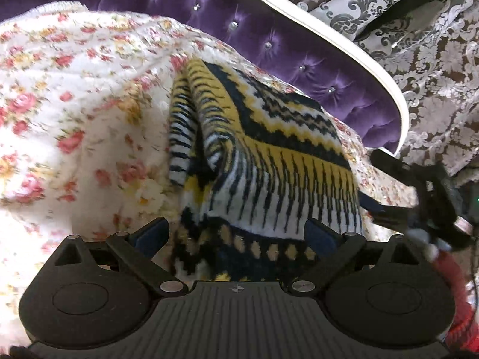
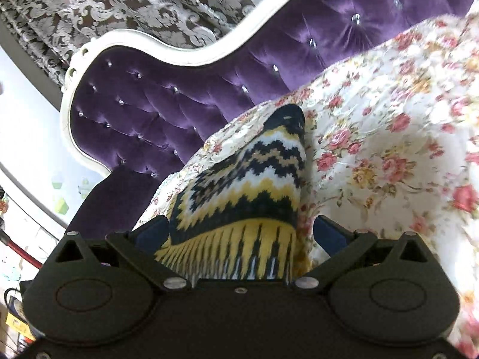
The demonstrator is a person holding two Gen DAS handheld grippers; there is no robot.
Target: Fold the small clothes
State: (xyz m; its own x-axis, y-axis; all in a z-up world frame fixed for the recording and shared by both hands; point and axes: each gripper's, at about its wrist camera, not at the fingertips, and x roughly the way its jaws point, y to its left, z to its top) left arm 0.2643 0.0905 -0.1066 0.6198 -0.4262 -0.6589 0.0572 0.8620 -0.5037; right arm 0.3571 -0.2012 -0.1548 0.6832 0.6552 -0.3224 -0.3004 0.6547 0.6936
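A small knitted garment [image 1: 263,161] with yellow, black and white zigzag bands lies bunched on a floral bedspread [image 1: 74,113]. My left gripper [image 1: 236,233] stands wide, its blue pads [image 1: 149,234] on either side of the garment's near hem, which fills the gap between them. The right gripper shows at the right edge of the left wrist view [image 1: 434,209]. In the right wrist view the garment [image 2: 254,185] rises as a folded ridge between my right gripper's [image 2: 239,233] spread blue pads [image 2: 329,233]. Whether either gripper pinches the cloth is hidden.
A purple tufted headboard [image 1: 269,36] with a white frame [image 1: 344,39] stands behind the bed; it also shows in the right wrist view [image 2: 179,89]. Patterned damask wallpaper [image 1: 419,45] is beyond it. The floral bedspread [image 2: 389,134] spreads around the garment.
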